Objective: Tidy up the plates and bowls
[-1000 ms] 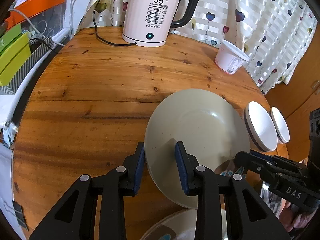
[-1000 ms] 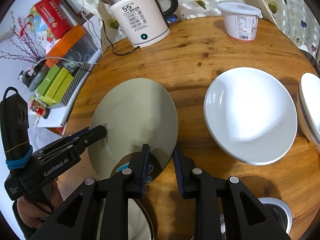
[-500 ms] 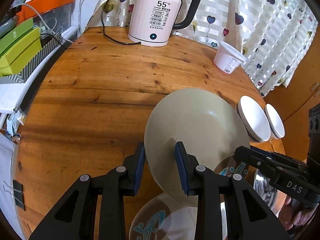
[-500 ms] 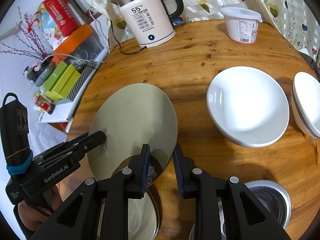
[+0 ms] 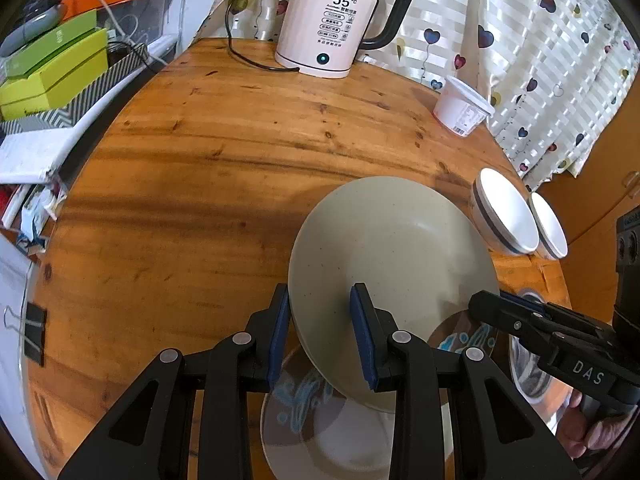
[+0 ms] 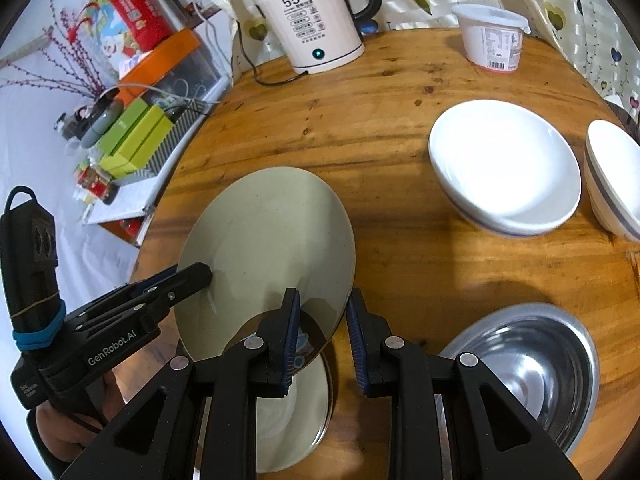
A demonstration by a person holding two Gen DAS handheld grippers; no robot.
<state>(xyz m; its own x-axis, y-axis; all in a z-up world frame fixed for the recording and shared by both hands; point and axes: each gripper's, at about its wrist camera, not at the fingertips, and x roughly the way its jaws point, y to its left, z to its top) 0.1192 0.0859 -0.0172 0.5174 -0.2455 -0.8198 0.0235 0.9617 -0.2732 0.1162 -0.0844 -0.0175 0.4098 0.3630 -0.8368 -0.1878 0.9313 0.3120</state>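
Beige speckled ceramic plate [image 5: 392, 248] held tilted above patterned plate [image 5: 320, 432], left gripper [image 5: 322, 336] and right gripper [image 6: 322, 336] both pinching its rim.

Kettle [image 5: 334, 28] and lidded tub [image 5: 462, 106] — both upright on table [image 5: 192, 184].

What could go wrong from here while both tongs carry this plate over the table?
1. The beige plate is pinched only at its rim by the left tongs and right tongs and sits tilted; it might slip.
2. The patterned plate lies directly beneath, so a drop could chip both.
3. The steel bowl sits close beside the right tongs; a sideways swing could knock it.
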